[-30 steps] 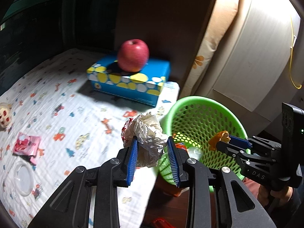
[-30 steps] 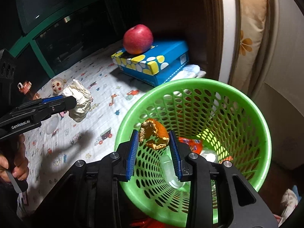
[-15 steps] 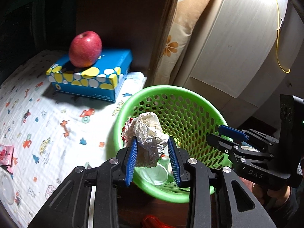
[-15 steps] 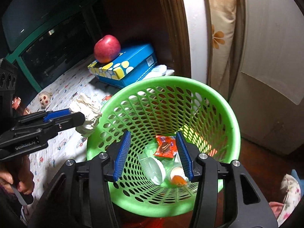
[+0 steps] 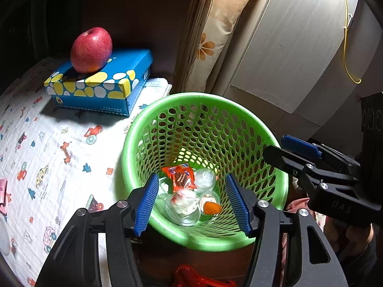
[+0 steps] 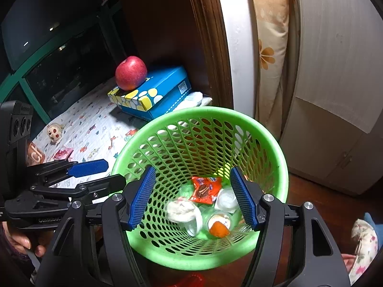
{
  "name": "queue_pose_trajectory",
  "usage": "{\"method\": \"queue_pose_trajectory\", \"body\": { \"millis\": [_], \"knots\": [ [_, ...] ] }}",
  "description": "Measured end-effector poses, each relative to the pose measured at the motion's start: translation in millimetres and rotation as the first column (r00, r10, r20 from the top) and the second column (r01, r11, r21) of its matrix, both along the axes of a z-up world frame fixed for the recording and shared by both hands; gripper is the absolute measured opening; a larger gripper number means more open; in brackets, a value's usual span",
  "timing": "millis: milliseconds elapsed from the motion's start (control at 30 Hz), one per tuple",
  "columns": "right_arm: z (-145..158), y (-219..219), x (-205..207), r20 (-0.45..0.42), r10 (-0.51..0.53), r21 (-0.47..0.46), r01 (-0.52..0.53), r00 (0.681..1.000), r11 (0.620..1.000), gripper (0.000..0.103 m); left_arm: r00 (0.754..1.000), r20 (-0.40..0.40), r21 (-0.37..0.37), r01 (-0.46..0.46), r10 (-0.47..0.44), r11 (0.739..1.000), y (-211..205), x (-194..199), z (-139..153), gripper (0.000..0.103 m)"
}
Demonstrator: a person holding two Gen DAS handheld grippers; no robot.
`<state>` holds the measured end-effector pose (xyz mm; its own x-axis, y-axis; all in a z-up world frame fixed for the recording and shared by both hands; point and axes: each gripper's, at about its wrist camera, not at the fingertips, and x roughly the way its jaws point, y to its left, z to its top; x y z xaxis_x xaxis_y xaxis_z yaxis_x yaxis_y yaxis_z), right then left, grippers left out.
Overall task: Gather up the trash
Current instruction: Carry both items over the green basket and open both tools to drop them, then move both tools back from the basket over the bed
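A green mesh basket stands on the floor beside the bed. Both grippers hover over it. The jaws of my left gripper are opening with nothing between them. The crumpled paper ball lies blurred at the basket's bottom, below the pads. The jaws of my right gripper are also opening and hold nothing. The orange peel rests on the basket's floor beside a red snack wrapper and clear plastic cups.
A red apple sits on a blue tissue box on the patterned bed sheet. A pink wrapper and a small doll head lie on the sheet. A cabinet and a floral cushion stand behind the basket.
Both grippers moved over the basket and opened. The paper ball dropped out of the left gripper, the orange peel out of the right; both now lie in the basket.
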<state>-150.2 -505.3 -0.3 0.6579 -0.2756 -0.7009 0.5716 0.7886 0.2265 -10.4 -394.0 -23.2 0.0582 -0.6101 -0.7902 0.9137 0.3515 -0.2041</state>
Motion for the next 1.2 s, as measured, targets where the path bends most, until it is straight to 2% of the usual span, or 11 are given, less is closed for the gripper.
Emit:
{"method": "queue_pose_trajectory", "body": {
  "millis": [100,267,533,667,700,833,1000,1100,1200],
  "knots": [
    [2,4,4,0.008,0.013,-0.001,-0.013,1.0,1.0,0.07,0.999,0.01,-0.004,-0.031,0.031,1.0,13,5,2,0.063],
    [6,16,19,0.017,0.056,-0.009,-0.056,0.998,0.998,0.077,0.992,0.014,-0.002,-0.127,0.127,0.992,45,30,2,0.063],
    [11,43,55,0.025,0.147,-0.013,-0.146,0.989,0.989,0.082,0.953,0.065,0.01,-0.297,0.296,0.955,104,77,1,0.063],
    [14,61,78,0.027,0.206,-0.015,-0.206,0.978,0.979,0.084,0.921,0.093,0.01,-0.38,0.378,0.925,139,104,0,0.064],
    [14,66,83,0.027,0.22,-0.016,-0.22,0.975,0.975,0.084,0.913,0.098,0.009,-0.399,0.396,0.917,148,111,0,0.069],
    [14,85,106,0.022,0.279,-0.016,-0.279,0.96,0.96,0.086,0.882,0.107,0.0,-0.461,0.458,0.887,185,133,0,0.073],
    [14,111,133,0.015,0.347,-0.015,-0.347,0.938,0.938,0.086,0.824,0.157,0.015,-0.553,0.544,0.833,227,165,-2,0.084],
    [13,126,151,0.011,0.383,-0.011,-0.383,0.924,0.924,0.086,0.801,0.186,0.028,-0.583,0.569,0.812,249,180,-6,0.092],
    [11,139,168,0.004,0.414,-0.011,-0.414,0.91,0.91,0.086,0.785,0.216,0.036,-0.601,0.581,0.798,268,191,-13,0.095]
  ]
}}
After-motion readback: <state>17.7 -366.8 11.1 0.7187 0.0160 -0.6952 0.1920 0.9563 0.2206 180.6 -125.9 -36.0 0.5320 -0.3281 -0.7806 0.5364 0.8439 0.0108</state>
